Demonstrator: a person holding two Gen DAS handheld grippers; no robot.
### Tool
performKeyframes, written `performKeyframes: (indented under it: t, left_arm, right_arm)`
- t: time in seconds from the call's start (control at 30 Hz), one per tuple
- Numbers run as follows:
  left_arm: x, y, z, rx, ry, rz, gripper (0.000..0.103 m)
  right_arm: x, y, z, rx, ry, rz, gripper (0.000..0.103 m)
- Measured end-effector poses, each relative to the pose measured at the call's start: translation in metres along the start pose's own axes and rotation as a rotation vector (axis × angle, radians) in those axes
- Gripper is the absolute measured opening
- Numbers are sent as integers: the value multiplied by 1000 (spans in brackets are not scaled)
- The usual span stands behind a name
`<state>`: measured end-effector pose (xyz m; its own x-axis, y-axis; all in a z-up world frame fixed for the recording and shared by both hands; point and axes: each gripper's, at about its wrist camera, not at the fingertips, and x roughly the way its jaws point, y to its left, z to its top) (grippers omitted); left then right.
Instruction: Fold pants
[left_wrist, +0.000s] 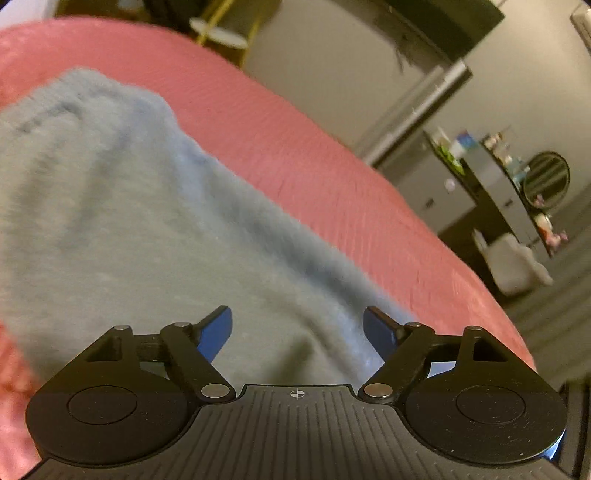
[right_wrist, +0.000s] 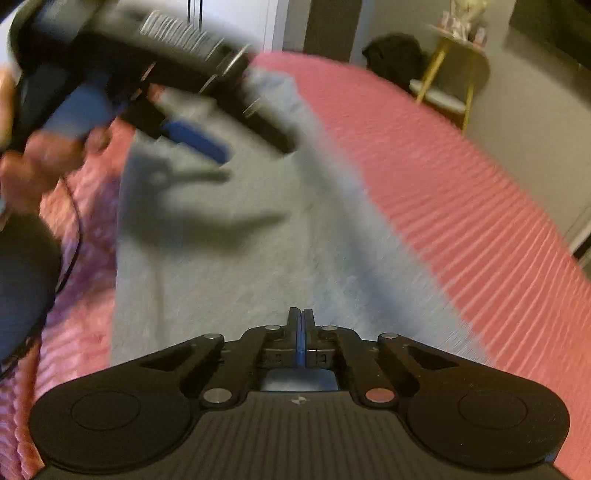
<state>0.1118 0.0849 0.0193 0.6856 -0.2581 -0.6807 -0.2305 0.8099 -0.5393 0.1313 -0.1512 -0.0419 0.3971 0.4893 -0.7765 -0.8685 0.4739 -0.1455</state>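
Looking through the left wrist camera first, the left gripper (left_wrist: 297, 328) has its blue fingers (left_wrist: 216, 332) spread wide with nothing between them, hanging just above the near part of the pants (left_wrist: 122, 206), a soft blue-grey pair lying flat on the pink bedspread (left_wrist: 314, 155). From here the fabric runs away from the fingers toward the upper left, so the long axis goes pretty much straight out ahead of this gripper, and the right edge of the cloth cuts diagonally just beside the right finger. Over in the right wrist view, the right gripper (right_wrist: 301, 325) has its fingers pressed together; I honestly can't tell if a bit of fabric is pinched in there or if they're just closed on nothing, since the tips sit right over the pants (right_wrist: 229, 266) and it's all blurry. The pants stretch forward and a bit left from these fingers too, with the pink bedspread (right_wrist: 461, 177) off to the right. The left gripper (right_wrist: 192, 140) shows up top left in that view, blurred, held by the person's hand (right_wrist: 40, 162), further along the garment and casting a shadow on it. My guess is the right one is nearer the closest hem, so any fold would go forward along that long axis
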Motion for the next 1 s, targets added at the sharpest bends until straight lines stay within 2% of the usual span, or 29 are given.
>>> performKeyframes:
  t: [0.07, 0.13, 0.2, 0.23, 0.27, 0.3, 0.33, 0.37, 0.4, 0.47, 0.5, 0.53, 0.57, 0.6, 0.67, 0.8, 1.0]
  left_arm:
    - [14, -3, 4, 1, 36, 27, 80]
    - [17, -5, 6, 15, 27, 26, 82]
    - [19, -5, 5, 35, 2, 55, 82]
    - [22, -4, 3, 42, -1, 78, 82]
    - [26, -2, 1, 51, 9, 95, 82]
    - [27, 0, 0, 56, 12, 96, 82]
    - [27, 1, 0, 62, 7, 91, 82]
    - [25, 2, -1, 71, 4, 84, 82]
    - [24, 3, -1, 77, 7, 82, 82]
    - [21, 8, -1, 66, 4, 74, 82]
    - [21, 10, 0, 55, 6, 71, 82]
    - [21, 13, 2, 41, 9, 65, 81]
    - [20, 16, 3, 33, 12, 59, 81]
    - [20, 17, 5, 26, 14, 56, 81]
    - [20, 17, 6, 32, 18, 59, 78]
    - [14, 16, 4, 57, 21, 105, 65]
    - [3, 12, 4, 55, 35, 124, 63]
  right_arm:
    - [-2, 3, -3, -31, -17, -20, 0]
    - [-8, -6, 0, 32, -19, -3, 0]
    - [-26, -30, 6, 149, -99, -7, 1]
    - [-33, -41, 11, 161, -128, -49, 2]
    - [-37, -48, 14, 146, -140, -91, 12]
    - [-36, -61, 19, 133, -133, -104, 32]
    - [-32, -71, 22, 143, -124, -101, 42]
    - [-26, -84, 25, 176, -112, -68, 54]
    - [-17, -95, 29, 207, -82, 5, 61]
    - [0, -103, 33, 240, -19, 114, 61]
    - [3, -99, 34, 216, -12, 122, 58]
    - [6, -90, 34, 159, -7, 86, 52]
    - [8, -81, 34, 99, -3, 45, 23]
    - [9, -77, 34, 83, -3, 27, 9]
    - [2, -73, 29, 91, -26, 15, 7]
    - [-7, -51, 21, 78, -65, -14, 6]
    - [-7, -20, 12, 14, -73, -46, 6]
